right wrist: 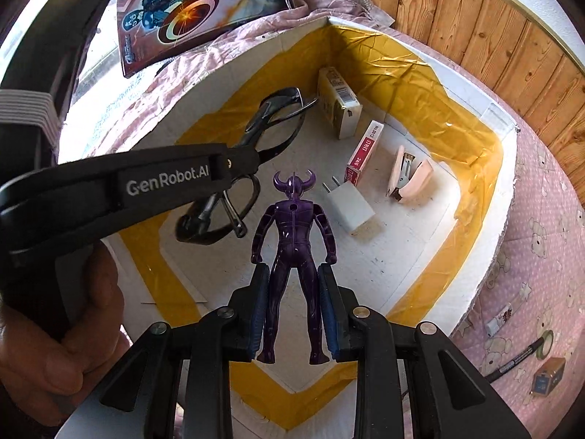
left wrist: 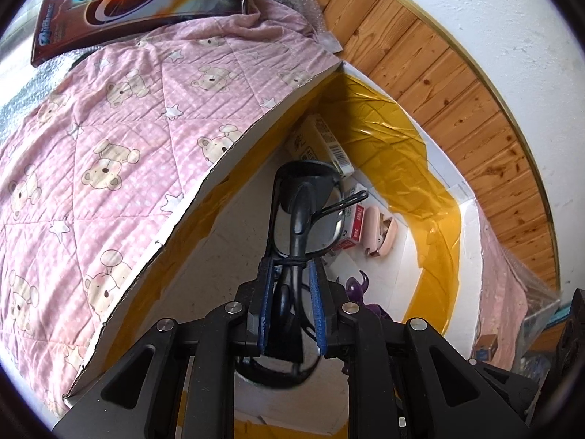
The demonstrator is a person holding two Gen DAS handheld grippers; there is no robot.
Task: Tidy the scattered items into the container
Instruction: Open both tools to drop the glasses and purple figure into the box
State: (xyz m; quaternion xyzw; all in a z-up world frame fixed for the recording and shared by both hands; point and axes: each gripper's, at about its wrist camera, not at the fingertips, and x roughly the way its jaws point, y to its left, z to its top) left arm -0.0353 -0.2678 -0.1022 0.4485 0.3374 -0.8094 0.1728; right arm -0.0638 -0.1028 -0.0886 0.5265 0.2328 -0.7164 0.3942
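Observation:
A white foam box (right wrist: pixel 402 270) with yellow tape on its walls lies on a pink bear blanket (left wrist: pixel 91 139). My left gripper (left wrist: pixel 292 285) is shut on folded black glasses (left wrist: pixel 305 205) and holds them over the inside of the box; they also show in the right wrist view (right wrist: pixel 270 135). My right gripper (right wrist: pixel 292 311) is shut on the legs of a purple horned figure (right wrist: pixel 292 226) held above the box floor. In the box lie a cream carton (right wrist: pixel 338 102), a red staple box (right wrist: pixel 362 153), a pink stapler (right wrist: pixel 409 179) and a white plug adapter (right wrist: pixel 351 208).
A comic-style flat package (right wrist: pixel 197 11) lies on the blanket behind the box. On the blanket to the right lie a small blue-brown box (right wrist: pixel 548 380), a tape roll (right wrist: pixel 544 344), a black pen (right wrist: pixel 515 362) and a small white item (right wrist: pixel 499 320). A wooden wall panel (right wrist: pixel 512 44) stands behind.

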